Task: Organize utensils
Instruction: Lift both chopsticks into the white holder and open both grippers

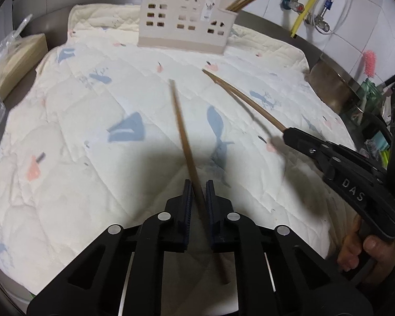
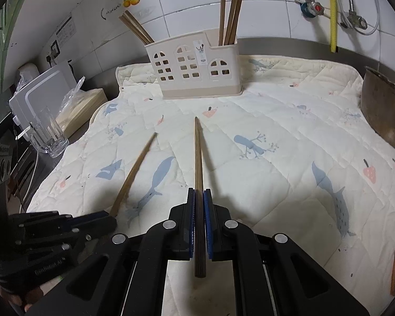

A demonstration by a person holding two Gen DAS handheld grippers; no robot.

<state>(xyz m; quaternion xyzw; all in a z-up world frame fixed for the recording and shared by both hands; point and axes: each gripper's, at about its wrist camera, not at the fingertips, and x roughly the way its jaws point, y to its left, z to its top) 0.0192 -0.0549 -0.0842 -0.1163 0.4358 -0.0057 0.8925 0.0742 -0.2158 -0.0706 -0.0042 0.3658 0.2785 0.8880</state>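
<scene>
My left gripper is shut on a single brown chopstick that points forward above the quilted mat; it also shows in the right wrist view. My right gripper is shut on a pair of chopsticks, seen from the left wrist view held out over the mat. A cream utensil holder with window cut-outs stands at the mat's far edge. Several chopsticks stand in its left end and right end.
A quilted mat with whale prints covers the counter. A glass mug, a tissue box and a white appliance stand at the left. A metal pot stands at the right. Pipes and a yellow hose run along the tiled wall.
</scene>
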